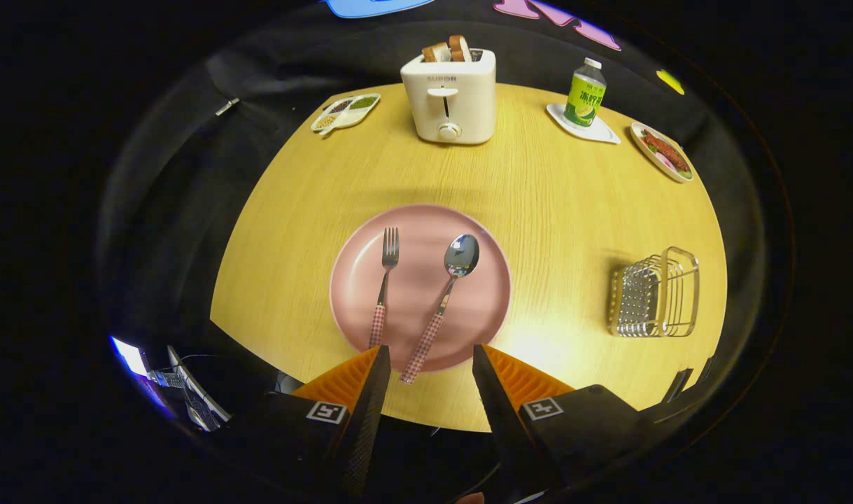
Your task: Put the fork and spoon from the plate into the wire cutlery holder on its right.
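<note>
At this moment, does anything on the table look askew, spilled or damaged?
Nothing spilled or damaged. Only the spoon lies slanted on the plate, its handle end overhanging the rim between the open gripper fingers; the fork lies straighter.

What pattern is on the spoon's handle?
A red and white check on the spoon, clearest in the gripper view, ahead of the open gripper.

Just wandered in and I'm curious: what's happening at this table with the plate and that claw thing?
A person is holding a hand-held claw, open and empty, over the near edge of a wooden table. Just ahead of its fingers sits a pink plate with a fork and a spoon lying side by side, the spoon's handle end reaching between the fingers. Neither has been picked up yet. The wire cutlery holder they belong in stands empty to the plate's right.
</note>
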